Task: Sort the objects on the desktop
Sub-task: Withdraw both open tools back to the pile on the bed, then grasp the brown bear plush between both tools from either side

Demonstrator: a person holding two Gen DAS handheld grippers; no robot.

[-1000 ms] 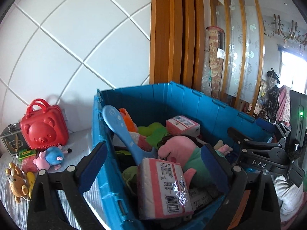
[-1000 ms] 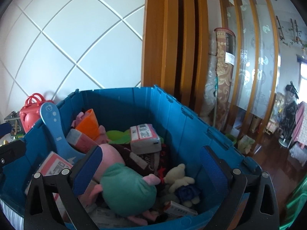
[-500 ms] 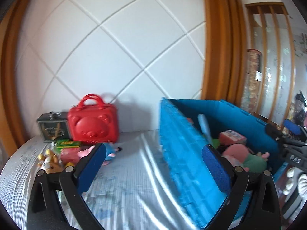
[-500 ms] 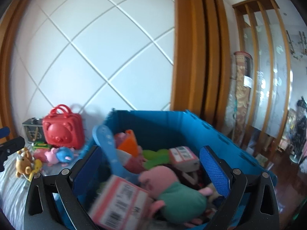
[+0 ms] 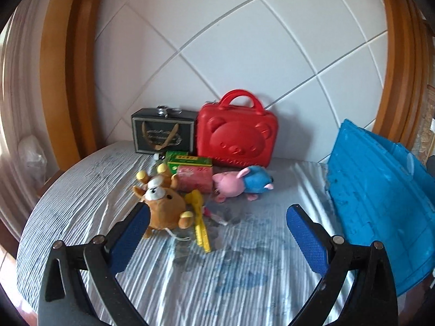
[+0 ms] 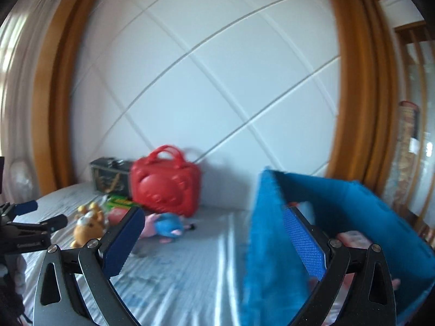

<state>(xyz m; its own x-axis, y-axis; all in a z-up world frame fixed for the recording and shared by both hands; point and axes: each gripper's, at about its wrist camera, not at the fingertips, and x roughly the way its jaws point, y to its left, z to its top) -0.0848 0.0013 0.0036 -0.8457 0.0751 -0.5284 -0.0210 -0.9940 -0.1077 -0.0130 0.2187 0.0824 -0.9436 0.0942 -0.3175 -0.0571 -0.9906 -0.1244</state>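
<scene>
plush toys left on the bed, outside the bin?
2. A brown bear lies nearest the left tool, and a pink-and-blue plush lies in front of the red case. More could be hidden behind the boxes.

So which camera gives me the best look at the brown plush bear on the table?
The left wrist view. The brown plush bear lies sharp and near, just ahead of the left jaw, beside the yellow toy. In the right wrist view the bear is small, far left and blurred, so its details are lost.
</scene>
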